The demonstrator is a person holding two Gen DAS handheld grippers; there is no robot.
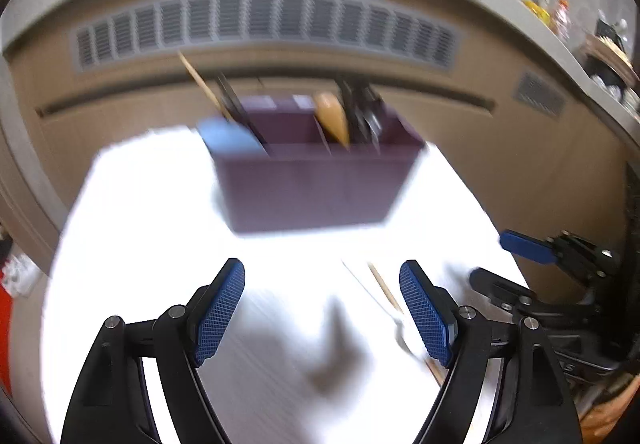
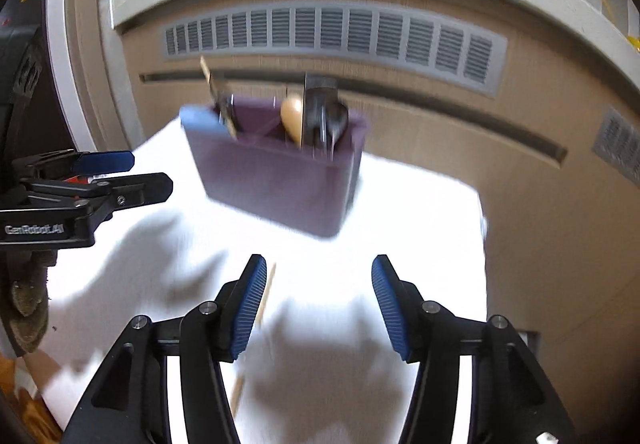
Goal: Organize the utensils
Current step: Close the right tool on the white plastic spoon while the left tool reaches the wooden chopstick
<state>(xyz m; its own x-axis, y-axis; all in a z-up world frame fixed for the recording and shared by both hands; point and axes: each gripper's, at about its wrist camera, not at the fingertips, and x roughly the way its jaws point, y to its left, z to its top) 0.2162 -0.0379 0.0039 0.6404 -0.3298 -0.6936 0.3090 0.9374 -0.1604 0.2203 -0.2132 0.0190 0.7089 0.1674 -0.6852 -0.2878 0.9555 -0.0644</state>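
A purple utensil holder (image 1: 312,184) stands on the white table (image 1: 140,212), with compartments holding a wooden spoon (image 1: 332,118), dark utensils (image 1: 364,112) and a wooden chopstick (image 1: 200,84). My left gripper (image 1: 322,310) is open and empty, short of the holder. A wooden chopstick (image 1: 386,290) and a white spoon (image 1: 404,332) lie on the table by its right finger. In the right wrist view my right gripper (image 2: 319,304) is open and empty, short of the holder (image 2: 276,180). A chopstick (image 2: 265,296) lies by its left finger. Both views are blurred.
A beige cabinet with a grey vent grille (image 1: 264,24) stands behind the table. A blue pad (image 1: 228,136) sits at the holder's left corner. The other gripper shows at the right edge of the left wrist view (image 1: 552,260) and at the left edge of the right wrist view (image 2: 92,180).
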